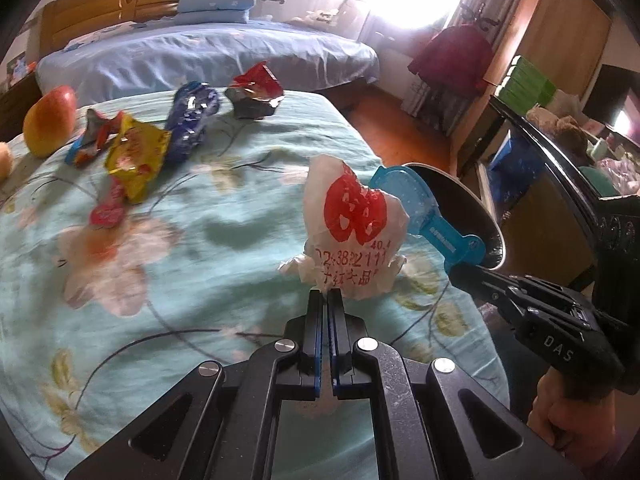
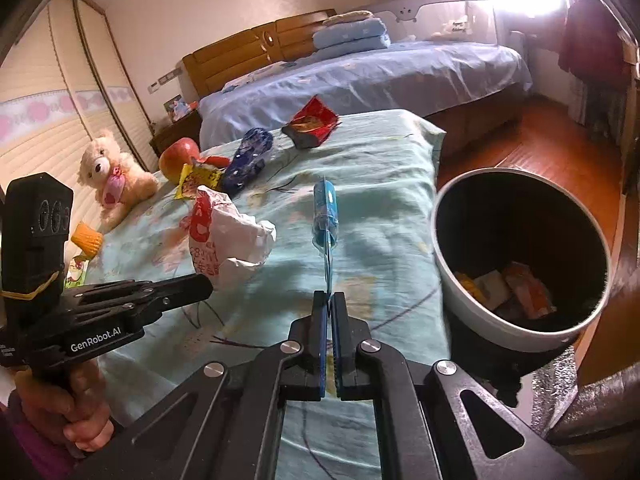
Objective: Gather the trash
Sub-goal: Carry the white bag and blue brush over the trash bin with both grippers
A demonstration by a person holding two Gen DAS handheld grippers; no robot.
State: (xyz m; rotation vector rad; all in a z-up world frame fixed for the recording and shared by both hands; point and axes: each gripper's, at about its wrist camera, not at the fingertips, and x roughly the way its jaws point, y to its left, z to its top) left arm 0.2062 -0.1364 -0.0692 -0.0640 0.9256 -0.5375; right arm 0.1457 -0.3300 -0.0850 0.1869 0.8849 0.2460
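Note:
My left gripper [image 1: 325, 294] is shut on the lower edge of a crumpled white bag with red print [image 1: 352, 232], held above the teal floral sheet [image 1: 200, 280]. In the right wrist view the same bag [image 2: 228, 236] hangs at the left gripper [image 2: 206, 284]. My right gripper [image 2: 330, 294] is shut on a flat blue plastic piece [image 2: 326, 220], seen edge-on; the left wrist view shows its broad side [image 1: 416, 204] and the right gripper [image 1: 464, 270]. A round bin [image 2: 480, 320] with wrappers inside stands right of the sheet.
Yellow [image 1: 136, 156], blue [image 1: 192, 120], red [image 1: 256, 92] and smaller wrappers [image 1: 92, 140] lie at the sheet's far side beside a red-yellow fruit [image 1: 50, 120]. A teddy bear [image 2: 112, 176] and a yellow cup [image 2: 86, 238] sit at the left. A blue bed [image 2: 360, 76] lies beyond.

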